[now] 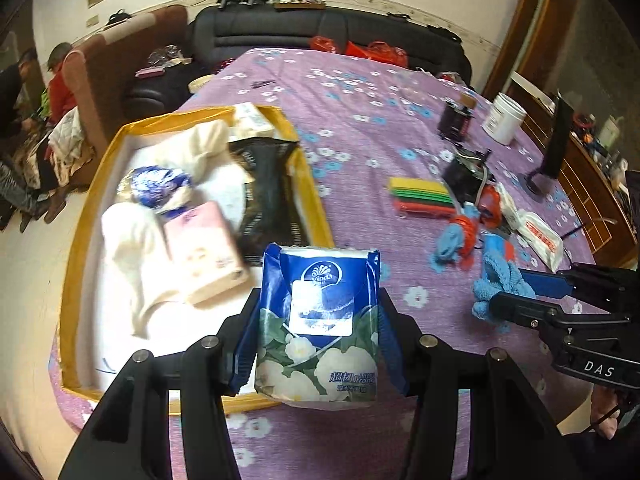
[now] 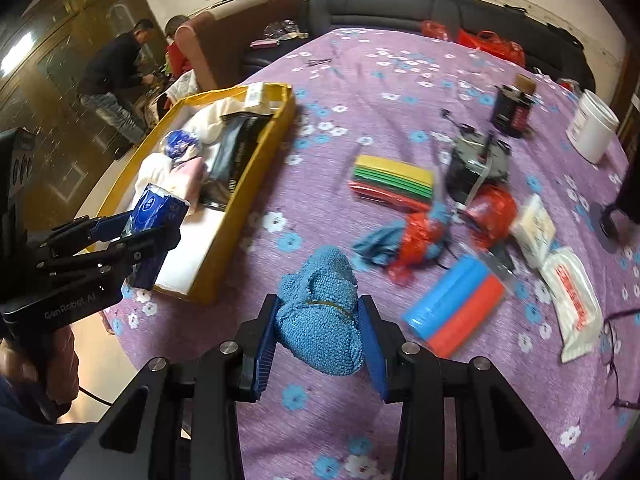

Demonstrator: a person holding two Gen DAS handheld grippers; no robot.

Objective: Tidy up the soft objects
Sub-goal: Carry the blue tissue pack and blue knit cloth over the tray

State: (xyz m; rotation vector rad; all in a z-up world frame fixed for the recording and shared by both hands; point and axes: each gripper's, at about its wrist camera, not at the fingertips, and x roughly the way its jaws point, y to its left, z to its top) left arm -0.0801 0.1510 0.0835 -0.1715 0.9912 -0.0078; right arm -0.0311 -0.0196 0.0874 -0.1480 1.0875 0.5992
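Two soft items are in hand at once, which points to the carrying step. The left gripper (image 1: 318, 320) has its fingers clamped on the sides of a blue tissue pack (image 1: 320, 320), held at the near rim of the yellow box (image 1: 80, 240); the right gripper (image 2: 320, 332) has its fingers pressed against a rolled blue knitted cloth (image 2: 320, 312), held over the purple flowered tablecloth (image 2: 360, 80), apart from the box. The next move probably calls for easing the tissue pack over the rim into the bare white patch at the box's near end and parting the fingers there, then bringing the cloth across from the right. Beyond the pack, the left wrist view alone looks down into the box and shows a pink tissue pack (image 1: 204, 256), cream socks (image 1: 128, 264), a blue-and-white wrapped bundle (image 1: 158, 184) and a black bag (image 1: 268, 196). The right wrist view alone lays out what is left further out on the table: a blue and red roll (image 2: 456, 304), white packets (image 2: 576, 300), a crumpled red bag (image 2: 490, 210) and stacked coloured strips (image 2: 394, 180); it also shows the left gripper from the side, at the box's near corner.
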